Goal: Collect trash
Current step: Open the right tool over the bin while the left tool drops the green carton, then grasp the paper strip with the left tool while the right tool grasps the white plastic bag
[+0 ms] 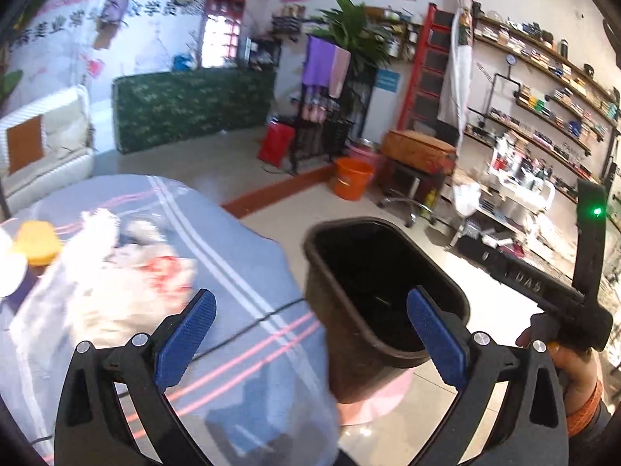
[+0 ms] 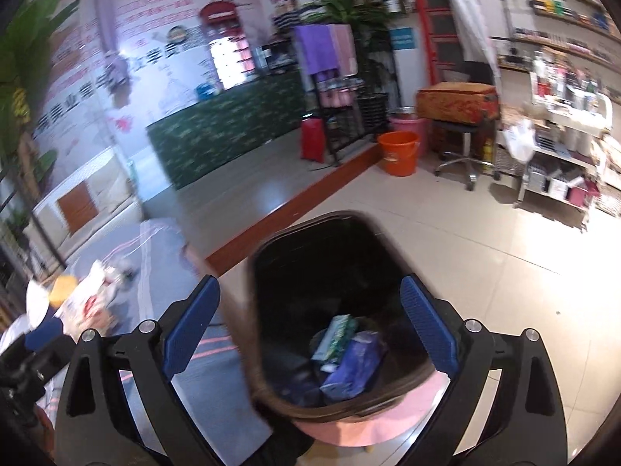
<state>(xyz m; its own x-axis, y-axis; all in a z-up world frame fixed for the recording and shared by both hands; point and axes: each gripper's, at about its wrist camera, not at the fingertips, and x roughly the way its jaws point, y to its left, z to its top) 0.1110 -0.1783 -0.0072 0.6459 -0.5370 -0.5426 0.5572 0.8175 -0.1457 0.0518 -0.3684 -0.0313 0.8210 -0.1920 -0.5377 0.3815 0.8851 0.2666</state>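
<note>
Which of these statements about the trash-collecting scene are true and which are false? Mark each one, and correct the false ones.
1. The right gripper holds a packet. False: its jaws stand open, with nothing between them.
2. The dark bin already contains packets. True: a green packet and a blue packet lie inside.
3. The left gripper is shut. False: it is open.
4. An orange bucket stands on the floor. True.
5. The striped tablecloth is bare. False: crumpled white wrapping lies on it.
</note>
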